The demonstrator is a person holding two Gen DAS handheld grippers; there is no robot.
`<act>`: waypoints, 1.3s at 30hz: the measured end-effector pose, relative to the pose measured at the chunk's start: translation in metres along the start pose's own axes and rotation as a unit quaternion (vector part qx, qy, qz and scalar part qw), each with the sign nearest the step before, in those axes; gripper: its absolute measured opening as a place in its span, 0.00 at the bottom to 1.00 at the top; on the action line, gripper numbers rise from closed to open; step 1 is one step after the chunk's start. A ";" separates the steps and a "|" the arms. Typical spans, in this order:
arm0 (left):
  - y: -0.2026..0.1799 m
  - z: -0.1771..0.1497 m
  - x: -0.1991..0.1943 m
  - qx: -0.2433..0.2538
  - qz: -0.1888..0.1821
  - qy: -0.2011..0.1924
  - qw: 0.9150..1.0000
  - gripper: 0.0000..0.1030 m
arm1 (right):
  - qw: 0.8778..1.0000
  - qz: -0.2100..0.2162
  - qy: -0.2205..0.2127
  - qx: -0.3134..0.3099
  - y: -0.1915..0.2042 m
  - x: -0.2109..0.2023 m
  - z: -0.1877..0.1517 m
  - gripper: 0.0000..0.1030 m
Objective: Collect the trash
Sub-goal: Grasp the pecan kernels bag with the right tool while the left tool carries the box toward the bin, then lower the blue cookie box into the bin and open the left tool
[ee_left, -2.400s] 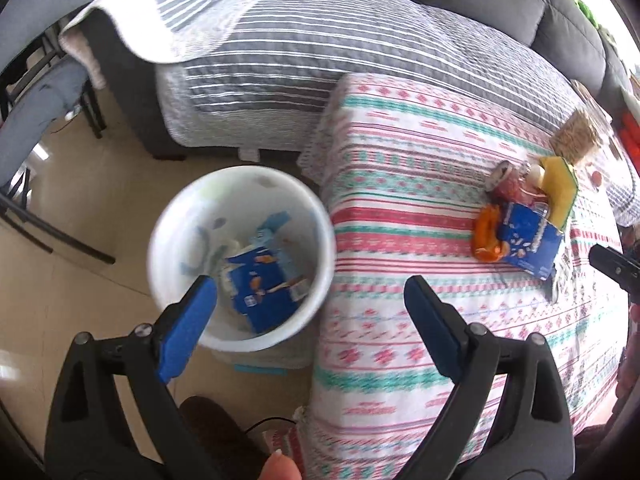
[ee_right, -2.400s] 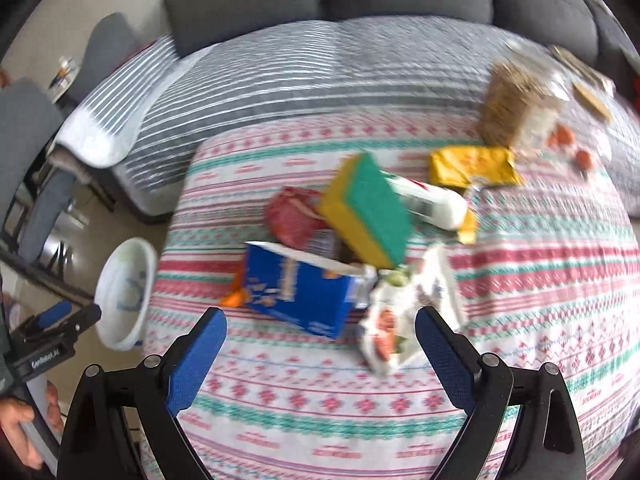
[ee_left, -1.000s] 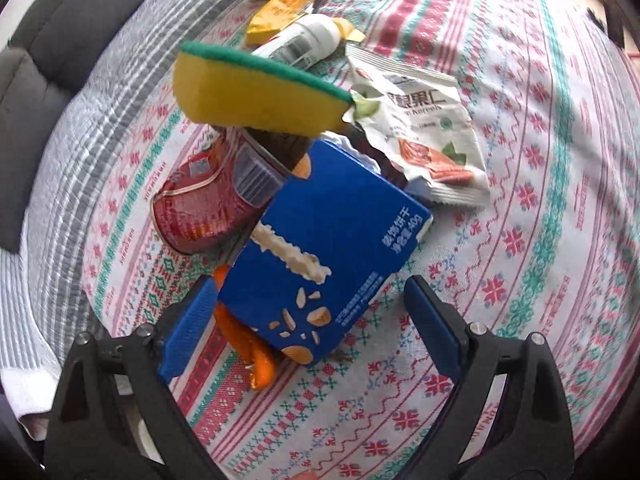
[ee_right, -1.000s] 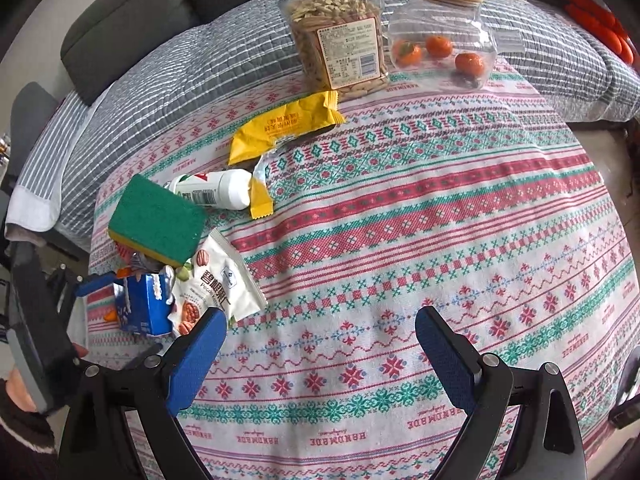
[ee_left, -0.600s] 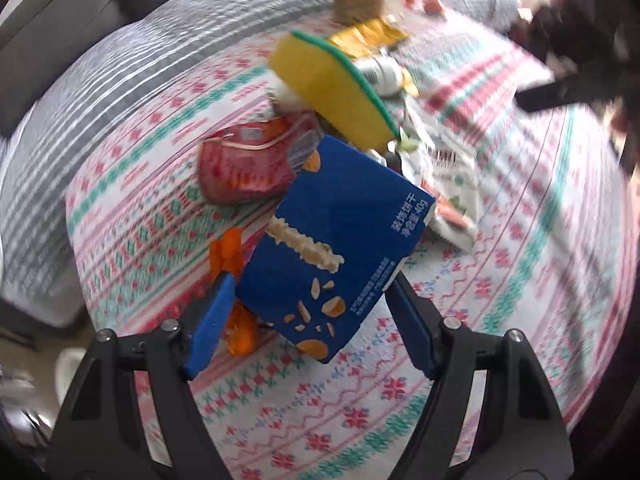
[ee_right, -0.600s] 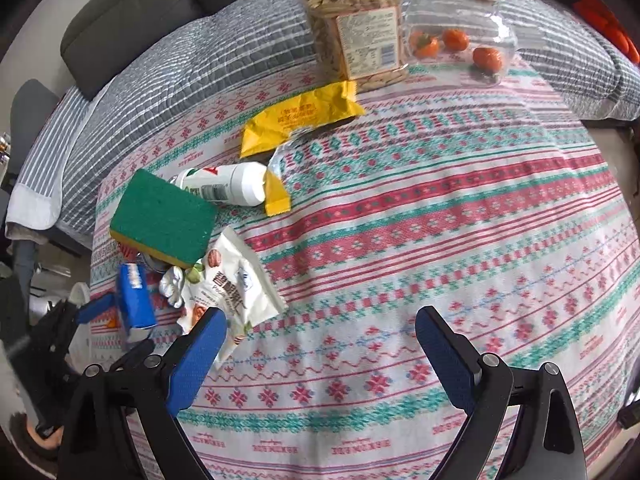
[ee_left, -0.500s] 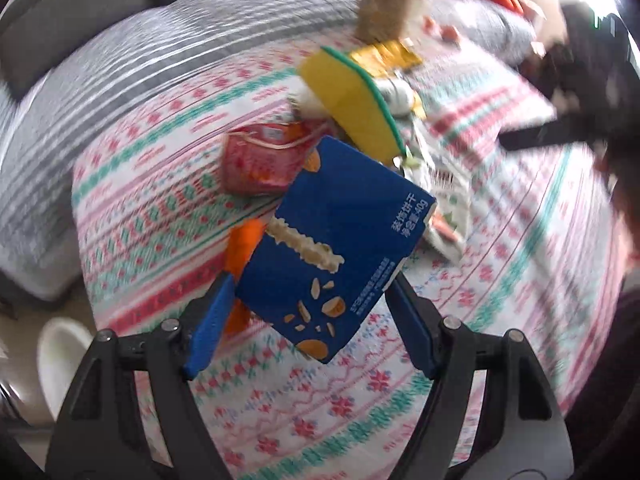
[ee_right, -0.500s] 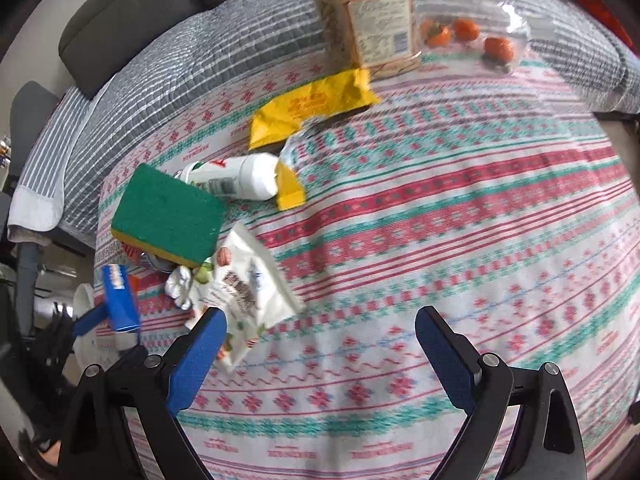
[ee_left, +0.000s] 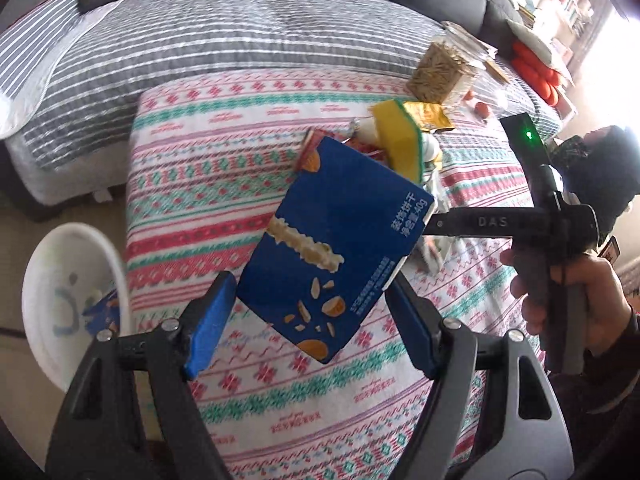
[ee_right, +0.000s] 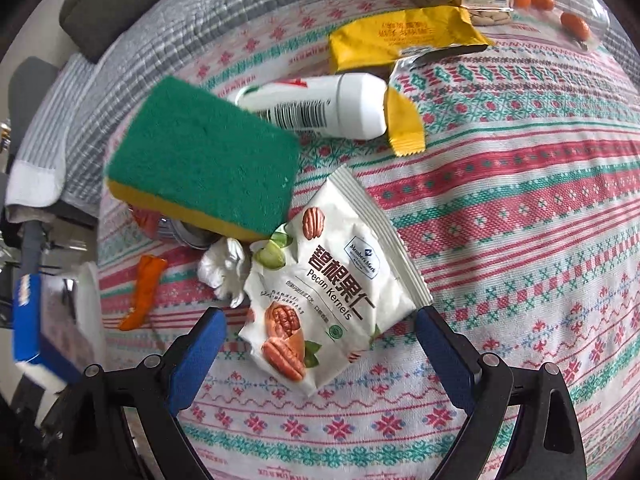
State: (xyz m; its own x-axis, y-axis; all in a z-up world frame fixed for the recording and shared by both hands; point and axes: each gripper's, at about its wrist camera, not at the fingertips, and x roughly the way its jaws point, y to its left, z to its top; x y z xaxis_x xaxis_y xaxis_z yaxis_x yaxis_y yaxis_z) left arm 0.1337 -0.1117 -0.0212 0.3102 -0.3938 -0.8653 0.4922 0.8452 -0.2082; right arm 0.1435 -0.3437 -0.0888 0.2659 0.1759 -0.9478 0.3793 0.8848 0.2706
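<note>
My left gripper [ee_left: 310, 322] is shut on a blue biscuit box [ee_left: 336, 240] and holds it above the table's left part. The box also shows at the left edge of the right wrist view [ee_right: 26, 320]. A white bin [ee_left: 74, 276] stands on the floor to the left, with a blue wrapper inside. My right gripper [ee_right: 320, 354] is open, its jaws to either side of a white pecan bag [ee_right: 324, 296] lying on the patterned tablecloth [ee_right: 520, 240]. An orange wrapper [ee_right: 144, 292] and a crumpled white scrap [ee_right: 222, 268] lie left of the bag.
A green and yellow sponge [ee_right: 204, 160] rests on a red can [ee_right: 152, 220]. Behind are a white bottle [ee_right: 320, 108], yellow wrappers [ee_right: 396, 40], a nut jar [ee_left: 440, 72] and small oranges [ee_right: 576, 24]. A grey striped sofa [ee_left: 200, 40] lies beyond the table.
My left gripper closed on the blue box, lifted it off the table and swung left toward the bin. My right gripper moved down close over the pecan bag.
</note>
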 end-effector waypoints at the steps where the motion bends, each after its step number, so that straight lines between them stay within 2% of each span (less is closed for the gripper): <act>1: 0.002 -0.001 -0.002 -0.002 0.003 0.000 1.000 0.75 | 1.000 -0.007 -0.001 -0.008 0.004 0.002 -0.001 0.98; 6: 0.017 -0.009 -0.007 -0.019 0.018 0.002 1.000 0.75 | 0.998 -0.042 -0.007 -0.037 0.023 0.013 -0.007 0.99; 11: 0.033 -0.017 -0.010 -0.035 0.031 0.010 0.999 0.75 | 0.998 -0.042 -0.012 -0.045 0.027 0.015 -0.016 0.99; 13: 0.038 -0.020 -0.012 -0.040 0.036 0.010 0.999 0.75 | 0.998 -0.042 -0.016 -0.047 0.023 0.012 -0.023 0.94; 16: 0.044 -0.024 -0.015 -0.046 0.041 0.008 0.998 0.75 | 0.996 -0.063 -0.022 -0.057 0.021 0.008 -0.029 0.76; 18: 0.049 -0.026 -0.018 -0.051 0.044 0.006 0.998 0.75 | 0.994 -0.077 -0.027 -0.069 0.021 0.006 -0.033 0.61; 23: 0.061 -0.032 -0.024 -0.064 0.051 0.001 0.997 0.75 | 0.995 -0.065 -0.032 -0.062 0.014 -0.002 -0.041 0.51; 29: 0.076 -0.039 -0.033 -0.081 0.061 -0.008 0.995 0.75 | 0.995 -0.047 -0.050 -0.072 0.004 -0.027 -0.058 0.50; 35: 0.104 -0.049 -0.044 -0.107 0.077 -0.015 0.991 0.75 | 0.993 -0.016 -0.066 -0.093 0.011 -0.059 -0.078 0.50; 36: 0.108 -0.051 -0.045 -0.111 0.079 -0.016 0.991 0.75 | 0.993 -0.012 -0.067 -0.097 0.007 -0.066 -0.074 0.50; 39: 0.124 -0.057 -0.050 -0.130 0.088 -0.019 0.987 0.75 | 0.991 0.003 -0.072 -0.114 0.022 -0.074 -0.081 0.50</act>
State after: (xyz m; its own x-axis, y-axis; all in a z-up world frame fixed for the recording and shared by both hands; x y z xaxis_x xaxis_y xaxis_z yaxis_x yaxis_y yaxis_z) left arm 0.1329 0.0337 -0.0293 0.4051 -0.2424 -0.8815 0.2036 0.9639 -0.1715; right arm 0.0598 -0.3026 -0.0264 0.3966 0.1324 -0.9084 0.1719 0.9613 0.2152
